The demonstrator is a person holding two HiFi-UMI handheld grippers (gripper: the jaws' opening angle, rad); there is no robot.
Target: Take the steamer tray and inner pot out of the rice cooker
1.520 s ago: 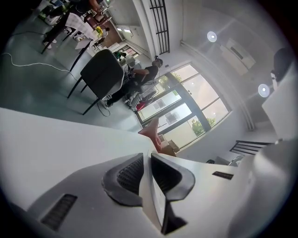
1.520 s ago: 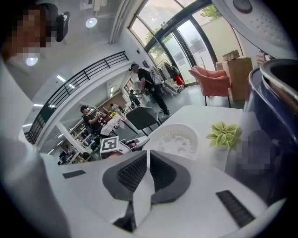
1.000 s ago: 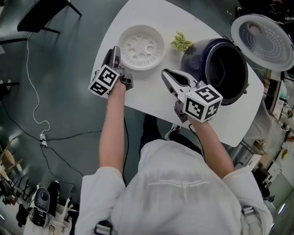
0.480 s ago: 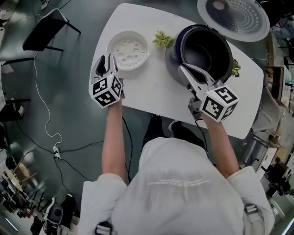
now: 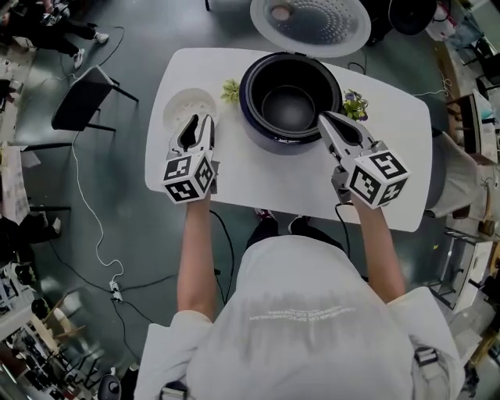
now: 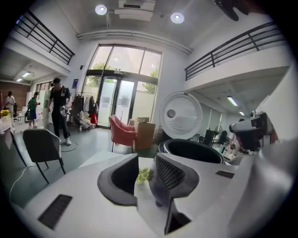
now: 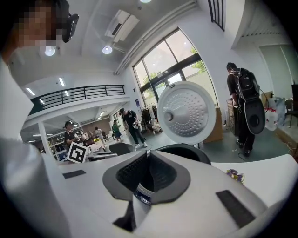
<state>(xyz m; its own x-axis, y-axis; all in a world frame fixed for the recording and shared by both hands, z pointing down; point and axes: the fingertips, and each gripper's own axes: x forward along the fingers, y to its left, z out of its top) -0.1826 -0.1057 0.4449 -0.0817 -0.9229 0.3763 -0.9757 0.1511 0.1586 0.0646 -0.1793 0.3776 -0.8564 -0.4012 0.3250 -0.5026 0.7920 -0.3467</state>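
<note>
The dark blue rice cooker [image 5: 269,133] stands at the back middle of the white table [image 5: 391,156], with its lid [image 5: 310,23] raised. The dark inner pot [image 5: 287,101] sits inside it. The white steamer tray [image 5: 183,105] lies on the table left of the cooker, partly hidden by my left gripper [image 5: 200,121]. That gripper hovers above the tray's near edge; its jaws have just been closing, stand open, and hold nothing. My right gripper [image 5: 322,116] is shut and empty, with its tips beside the cooker's right rim. The cooker [image 6: 191,151] and lid [image 7: 188,114] show ahead in both gripper views.
A small green plant [image 5: 230,91] sits between tray and cooker, and another small plant [image 5: 353,104] to the cooker's right. A dark chair [image 5: 82,98] stands left of the table and a cable [image 5: 98,234] trails on the floor. People stand in the room beyond.
Both grippers have risen and moved away from me. The left one rolled and now hangs over the tray's near edge. The right one went from the cooker's front left to its right rim.
</note>
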